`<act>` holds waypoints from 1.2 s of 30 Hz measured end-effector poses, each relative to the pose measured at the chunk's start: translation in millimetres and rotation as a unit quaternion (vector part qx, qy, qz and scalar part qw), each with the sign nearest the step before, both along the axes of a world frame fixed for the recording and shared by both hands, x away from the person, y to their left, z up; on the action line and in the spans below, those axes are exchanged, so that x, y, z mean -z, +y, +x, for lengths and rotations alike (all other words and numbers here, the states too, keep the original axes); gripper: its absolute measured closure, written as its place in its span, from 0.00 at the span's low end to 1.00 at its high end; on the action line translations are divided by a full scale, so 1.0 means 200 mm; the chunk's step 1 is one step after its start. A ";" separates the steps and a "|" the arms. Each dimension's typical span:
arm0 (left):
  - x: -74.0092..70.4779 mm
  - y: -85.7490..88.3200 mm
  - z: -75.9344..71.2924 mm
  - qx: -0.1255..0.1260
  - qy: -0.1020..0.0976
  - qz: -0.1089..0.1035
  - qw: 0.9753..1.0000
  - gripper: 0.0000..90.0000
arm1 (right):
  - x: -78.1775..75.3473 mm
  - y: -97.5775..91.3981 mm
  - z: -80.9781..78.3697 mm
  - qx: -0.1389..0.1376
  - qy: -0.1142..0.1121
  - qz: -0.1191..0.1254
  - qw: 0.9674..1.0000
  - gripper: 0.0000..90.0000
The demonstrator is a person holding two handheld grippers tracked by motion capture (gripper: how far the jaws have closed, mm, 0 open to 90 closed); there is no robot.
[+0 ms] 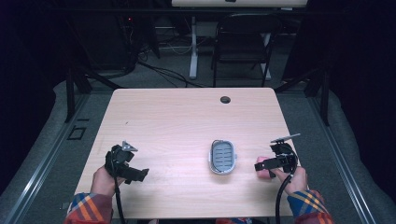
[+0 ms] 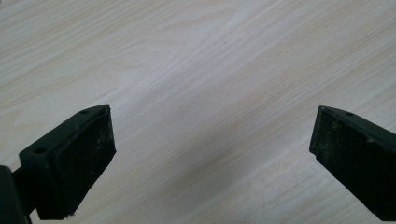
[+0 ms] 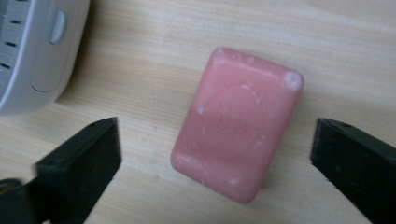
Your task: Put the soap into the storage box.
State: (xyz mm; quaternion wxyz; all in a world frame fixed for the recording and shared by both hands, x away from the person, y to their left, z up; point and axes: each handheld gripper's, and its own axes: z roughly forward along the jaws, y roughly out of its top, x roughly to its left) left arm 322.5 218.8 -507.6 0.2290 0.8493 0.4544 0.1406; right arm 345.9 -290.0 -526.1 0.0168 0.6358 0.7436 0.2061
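**Right gripper over the soap, jaws apart**

A pink soap (image 3: 236,125) lies flat on the table (image 1: 177,121), near its right edge. It is just beside the white soap dish (image 1: 222,157), but not touching it. In the right gripper view the soap sits between the two black jaws, with a clear gap on each side, so the pads do not press on it. The right gripper (image 1: 259,166) is therefore wide apart and holds nothing. The dish has a grey slotted insert and stands empty near the middle of the table. The left gripper (image 2: 212,140) is well apart from both, over bare wood at the left, and its jaws are also apart.
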 end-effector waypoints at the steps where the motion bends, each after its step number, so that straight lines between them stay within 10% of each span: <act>1: 0.00 0.00 0.00 -0.001 0.000 0.001 1.000 0.00 | 0.00 0.00 0.01 -0.004 0.000 0.004 1.000 0.08; 17: 0.00 -0.01 0.00 0.007 0.005 0.005 1.000 0.00 | 0.06 0.06 0.05 -0.004 0.019 -0.053 0.998 0.35; 36: 0.00 -0.01 0.00 0.011 0.009 0.008 1.000 0.00 | 0.09 0.09 0.06 -0.042 0.033 -0.089 0.995 0.40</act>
